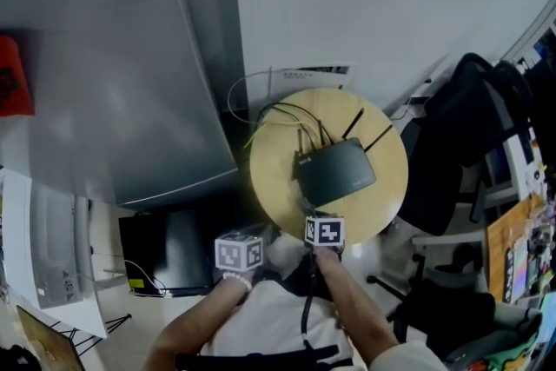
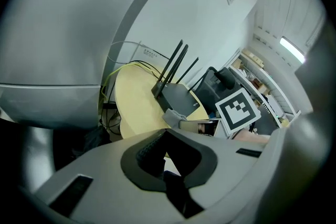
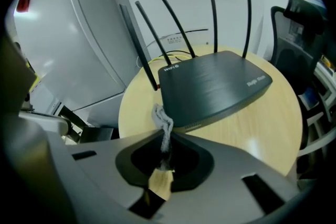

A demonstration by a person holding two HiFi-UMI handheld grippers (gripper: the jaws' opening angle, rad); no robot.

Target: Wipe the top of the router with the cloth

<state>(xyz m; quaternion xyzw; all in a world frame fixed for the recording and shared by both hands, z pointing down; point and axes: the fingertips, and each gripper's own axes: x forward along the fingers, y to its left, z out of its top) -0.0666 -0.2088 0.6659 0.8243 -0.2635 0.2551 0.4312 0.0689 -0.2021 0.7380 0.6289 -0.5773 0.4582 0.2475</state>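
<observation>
Fingers of the right gripper (image 3: 165, 139) pinch the cloth (image 3: 161, 118) — limp, light, probably best gripped bunched — left gripper (image 2: 167, 140) closed, empty.

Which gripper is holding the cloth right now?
The right gripper: its fingers pinch the grey cloth at the near edge of the router. The left gripper has nothing between its fingers.

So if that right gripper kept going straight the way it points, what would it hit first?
Probably the router: the right gripper, shut on the cloth, points at its near edge on the round table. The protruding cloth end would likely touch before the jaws, though depth is unclear.
</observation>
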